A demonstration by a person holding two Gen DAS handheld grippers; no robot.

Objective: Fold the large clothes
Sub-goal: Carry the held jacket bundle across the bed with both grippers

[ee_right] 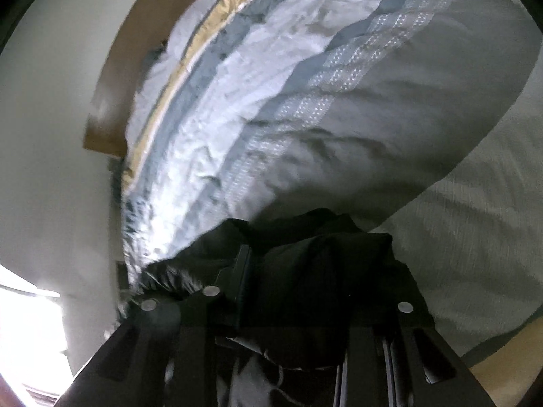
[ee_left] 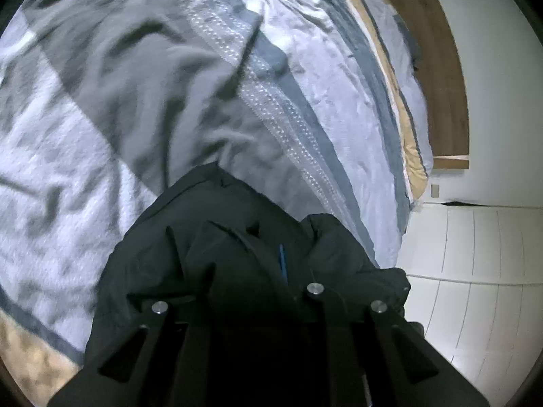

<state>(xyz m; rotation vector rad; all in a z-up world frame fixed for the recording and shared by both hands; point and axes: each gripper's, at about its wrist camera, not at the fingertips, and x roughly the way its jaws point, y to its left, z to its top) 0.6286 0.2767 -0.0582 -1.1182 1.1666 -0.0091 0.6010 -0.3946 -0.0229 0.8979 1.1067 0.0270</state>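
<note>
Two wrist cameras look down along hand-held grippers at a bed. A large black coat [ee_left: 237,237] hangs bunched from both grippers, low over the near part of the bed, its bulk filling the bottom of each view.

The left gripper [ee_left: 264,291] has dark cloth gathered around and over its fingers; the jaws look closed on the coat, though the tips are buried in fabric. A thin blue line, perhaps a zip or cord, runs down the cloth between them. The right gripper [ee_right: 305,305] is likewise wrapped in black cloth and seems to be holding it, with a fringe of dark fur trim [ee_right: 163,278], probably the hood edge, just to its left.

Judging by this, the coat is being carried or lifted out to be spread, and no fold is yet made. The next move likely calls for drawing the two grippers apart to stretch the coat, then laying it flat on the bed.

The bed carries a rumpled duvet [ee_left: 135,95] in grey, pale blue and white bands with a dotted stripe; its creases could make an uneven surface. A wooden headboard [ee_left: 437,68] stands at the far end, against a pale wall, and white floor tiles [ee_left: 475,244] lie beside the bed. Nothing else lies on the duvet.
</note>
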